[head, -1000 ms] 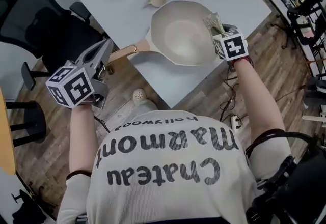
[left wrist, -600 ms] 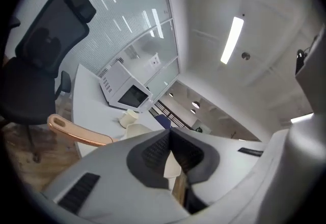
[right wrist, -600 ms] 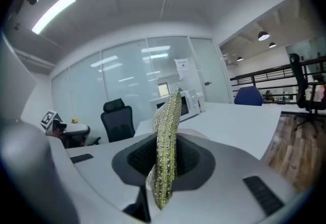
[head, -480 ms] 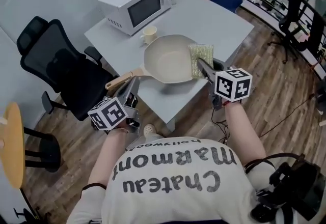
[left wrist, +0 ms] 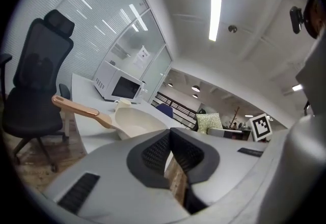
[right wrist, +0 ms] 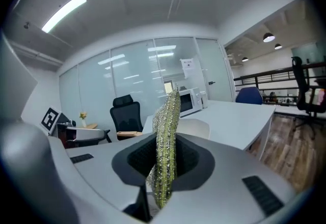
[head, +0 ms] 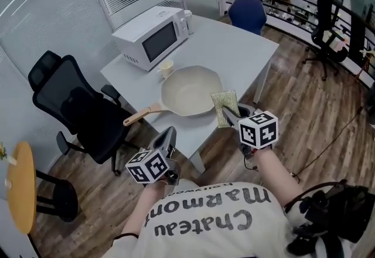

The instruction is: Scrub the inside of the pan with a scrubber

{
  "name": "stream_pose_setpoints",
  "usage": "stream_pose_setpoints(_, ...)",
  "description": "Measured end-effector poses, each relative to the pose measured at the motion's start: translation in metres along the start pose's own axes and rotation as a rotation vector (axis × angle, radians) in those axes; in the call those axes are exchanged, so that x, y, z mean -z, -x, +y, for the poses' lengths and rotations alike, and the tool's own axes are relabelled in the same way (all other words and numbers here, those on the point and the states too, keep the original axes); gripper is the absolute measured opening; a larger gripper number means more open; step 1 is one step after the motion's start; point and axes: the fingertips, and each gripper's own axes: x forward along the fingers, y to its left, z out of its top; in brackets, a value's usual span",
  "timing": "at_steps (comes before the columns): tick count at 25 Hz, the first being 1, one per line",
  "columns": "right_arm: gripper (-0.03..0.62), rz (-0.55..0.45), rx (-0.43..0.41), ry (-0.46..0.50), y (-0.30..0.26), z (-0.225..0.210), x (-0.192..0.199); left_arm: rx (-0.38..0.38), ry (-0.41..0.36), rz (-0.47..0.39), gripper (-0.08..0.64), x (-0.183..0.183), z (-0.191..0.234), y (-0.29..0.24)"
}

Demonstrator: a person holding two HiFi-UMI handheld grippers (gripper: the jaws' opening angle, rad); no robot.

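Since a second ago you have drawn back from the table (head: pixel 240 51), so the head view now takes in far more of the room, and both grippers have come away with you. Your left gripper (head: pixel 170 132), which was out to the left of the pan's handle (head: pixel 140 115), now sits below the table's near corner, over the wood floor. Its jaws are pressed together with nothing between them, as before. The pan (head: pixel 190 91) lies where it did, handle pointing left past the table edge. The scrubber (head: pixel 224 101), which was down at the pan's right rim, is now out of the pan and shows just right of that rim, over the table's near edge. Your right gripper (head: pixel 225 113) has kept its jaws clamped on it throughout. In the right gripper view the green pad stands edge-on and upright between the pads. As for what holds things: the microwave (head: pixel 151 37) at the table's left has its door shut, the cup (head: pixel 166 67) stands between it and the pan, its inside too small to read, and the pan's cream inside shows bare from rim to rim.
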Motion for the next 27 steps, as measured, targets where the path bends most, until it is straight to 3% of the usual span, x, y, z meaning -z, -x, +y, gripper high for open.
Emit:
stream_pose_setpoints(3,0.054,0.022,0.034,-0.055,0.001,-0.01,0.015,-0.004,-0.056,0.048,0.005,0.012,-0.001,0.0)
stream_pose_setpoints(10,0.054,0.055,0.095,-0.071,0.009,-0.023,0.038,-0.008,-0.09,0.071,0.005,0.022,0.007,-0.003)
stream_pose_setpoints(16,0.054,0.119,0.134,-0.119,0.014,-0.04,0.062,-0.035,-0.051,0.132,0.005,0.049,0.012,-0.004)
stream_pose_setpoints(27,0.054,0.168,0.117,-0.036,0.009,-0.032,0.069,-0.043,-0.051,0.101,0.005,0.049,0.01,0.001)
